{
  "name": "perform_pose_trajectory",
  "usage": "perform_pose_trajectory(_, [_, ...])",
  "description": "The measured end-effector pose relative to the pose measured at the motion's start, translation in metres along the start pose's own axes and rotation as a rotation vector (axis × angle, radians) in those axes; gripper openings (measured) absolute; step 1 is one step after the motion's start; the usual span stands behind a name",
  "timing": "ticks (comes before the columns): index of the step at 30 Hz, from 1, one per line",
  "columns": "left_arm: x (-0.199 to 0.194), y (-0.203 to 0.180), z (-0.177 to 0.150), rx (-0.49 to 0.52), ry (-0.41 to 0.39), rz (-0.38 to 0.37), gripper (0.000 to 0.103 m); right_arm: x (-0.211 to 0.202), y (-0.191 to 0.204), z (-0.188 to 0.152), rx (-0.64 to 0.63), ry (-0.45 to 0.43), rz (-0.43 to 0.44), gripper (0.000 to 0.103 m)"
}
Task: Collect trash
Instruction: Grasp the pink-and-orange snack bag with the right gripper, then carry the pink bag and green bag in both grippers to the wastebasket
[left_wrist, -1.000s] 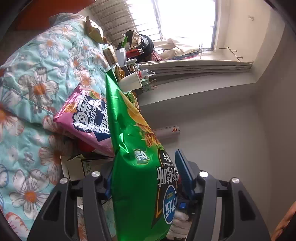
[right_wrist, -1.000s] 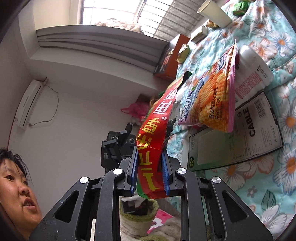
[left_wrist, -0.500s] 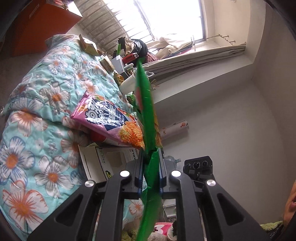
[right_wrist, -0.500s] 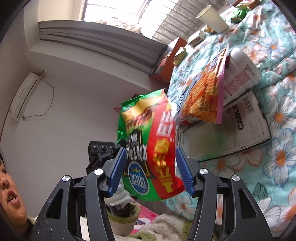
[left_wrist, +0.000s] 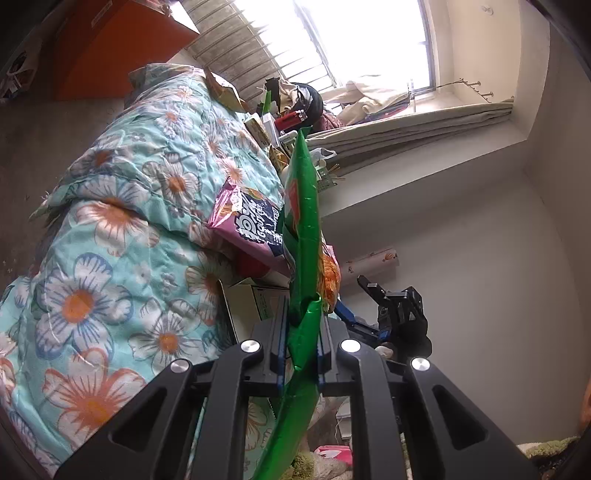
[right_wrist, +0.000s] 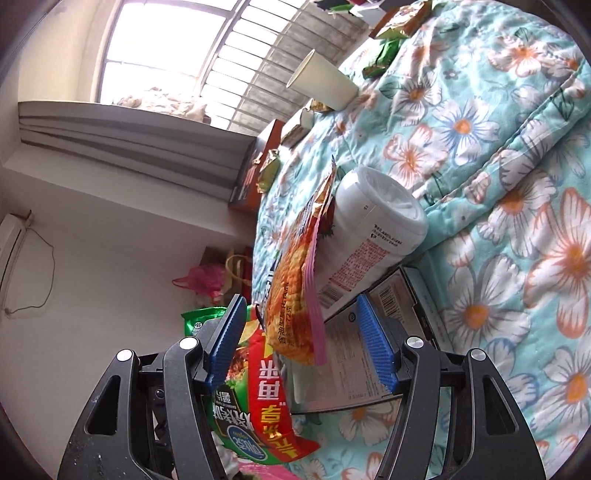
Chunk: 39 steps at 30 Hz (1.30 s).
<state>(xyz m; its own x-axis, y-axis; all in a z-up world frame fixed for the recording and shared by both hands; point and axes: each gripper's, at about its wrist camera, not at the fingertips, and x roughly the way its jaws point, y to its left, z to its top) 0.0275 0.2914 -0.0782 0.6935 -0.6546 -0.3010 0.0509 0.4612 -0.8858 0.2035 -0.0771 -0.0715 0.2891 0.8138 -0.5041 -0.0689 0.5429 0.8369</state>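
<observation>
Handed over since a second ago, the green snack bag (left_wrist: 303, 332) is now clamped edge-on in the left gripper (left_wrist: 301, 332), jaws narrow. Just opened, the right gripper (right_wrist: 301, 343) is held wide, jaws apart around a pink snack bag (right_wrist: 295, 295) on the bed (right_wrist: 498, 184).

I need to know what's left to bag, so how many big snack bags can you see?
2: the green snack bag pinched in the left gripper, and the pink snack bag propped against the white canister. Others may be hidden.
</observation>
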Motion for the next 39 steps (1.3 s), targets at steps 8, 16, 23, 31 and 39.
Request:
perform_pose_trajectory(8, [-0.003,0.004,0.0,-0.012,-0.009,0.0,0.011,0.024,0.017,-0.004,-0.031,0.035,0.015,0.016])
perform_pose_trajectory(16, [-0.024,-0.023,0.004,0.001,-0.06,-0.051,0.01,-0.04,0.08,-0.021,-0.295,-0.136,0.054,0.012])
perform_pose_trajectory(23, [-0.014,-0.066,0.005,0.062,-0.048,-0.12,0.01,-0.133,0.14,-0.078,-0.767,-0.431,-0.328,0.012])
perform_pose_trajectory(31, [0.036,-0.075,-0.004,0.048,0.028,-0.114,0.01,-0.093,0.106,-0.185,-1.38,-0.225,-0.904,0.015])
perform_pose_trajectory(39, [0.062,-0.067,-0.018,0.046,0.083,-0.084,0.01,-0.049,0.011,-0.226,-1.323,0.093,-0.936,0.032])
